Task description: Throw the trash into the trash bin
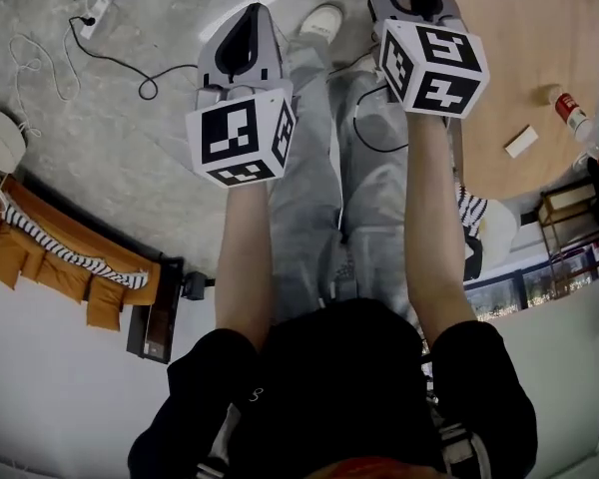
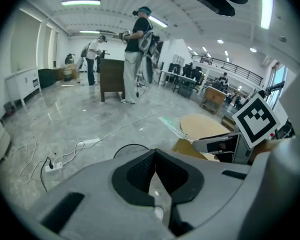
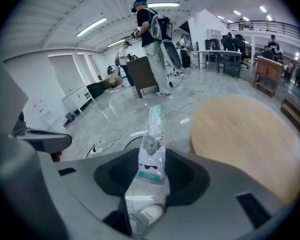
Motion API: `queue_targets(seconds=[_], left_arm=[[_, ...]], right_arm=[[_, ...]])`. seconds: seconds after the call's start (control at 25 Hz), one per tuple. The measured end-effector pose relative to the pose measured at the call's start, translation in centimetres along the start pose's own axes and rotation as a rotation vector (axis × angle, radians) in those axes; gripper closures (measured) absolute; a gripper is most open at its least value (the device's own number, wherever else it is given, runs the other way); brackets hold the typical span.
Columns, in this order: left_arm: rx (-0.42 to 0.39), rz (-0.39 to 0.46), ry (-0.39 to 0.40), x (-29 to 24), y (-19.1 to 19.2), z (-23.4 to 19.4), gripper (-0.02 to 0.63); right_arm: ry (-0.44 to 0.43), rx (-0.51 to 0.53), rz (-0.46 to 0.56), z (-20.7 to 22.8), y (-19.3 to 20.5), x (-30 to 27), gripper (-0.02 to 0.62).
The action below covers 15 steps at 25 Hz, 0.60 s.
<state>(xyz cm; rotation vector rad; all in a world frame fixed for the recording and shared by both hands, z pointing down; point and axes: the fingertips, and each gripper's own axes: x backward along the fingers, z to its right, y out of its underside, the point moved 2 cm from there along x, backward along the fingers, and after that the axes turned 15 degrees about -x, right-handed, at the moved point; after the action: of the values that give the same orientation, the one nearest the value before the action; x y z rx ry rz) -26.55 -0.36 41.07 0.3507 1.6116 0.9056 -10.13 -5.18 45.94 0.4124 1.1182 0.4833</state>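
In right gripper view alone: right gripper (image 3: 152, 176) pinches a clear, crumpled, green-edged wrapper (image 3: 153, 136); left gripper (image 2: 154, 155) jaws closed, empty.

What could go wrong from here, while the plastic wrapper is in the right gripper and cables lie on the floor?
1. The right gripper pinches the plastic wrapper thinly; most of it sticks out past the fingers, so it might slip out.
2. A black cable and a power strip lie on the floor near the person's shoe; tripping seems possible.
3. No trash bin shows in any view.
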Motion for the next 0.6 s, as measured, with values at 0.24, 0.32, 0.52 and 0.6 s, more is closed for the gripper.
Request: queue_targets(seconds=[0.24,0.32,0.52,0.6], left_arm=[[0.084,-0.007,-0.065,0.2,2.6,-3.6,0.601],[0.108,-0.01,-0.09,0.1,3.5,-4.6,0.601],[0.162,-0.043,-0.132,0.0,6.7,-5.5,0.601],[0.184,-0.055,-0.149,-0.1,7.7,-5.8,0.601]], right_arm=[[-0.032,0.069,-0.103,-2.8,2.5,-4.4,0.436],[-0.045,0.09,-0.138,-3.3,3.5,-6.1,0.436],[-0.055,0.122,-0.216,-3.1,6.0,-9.5,0.434],[-0.053,0.14,-0.237,-3.0,6.5,-10.7,0.434]])
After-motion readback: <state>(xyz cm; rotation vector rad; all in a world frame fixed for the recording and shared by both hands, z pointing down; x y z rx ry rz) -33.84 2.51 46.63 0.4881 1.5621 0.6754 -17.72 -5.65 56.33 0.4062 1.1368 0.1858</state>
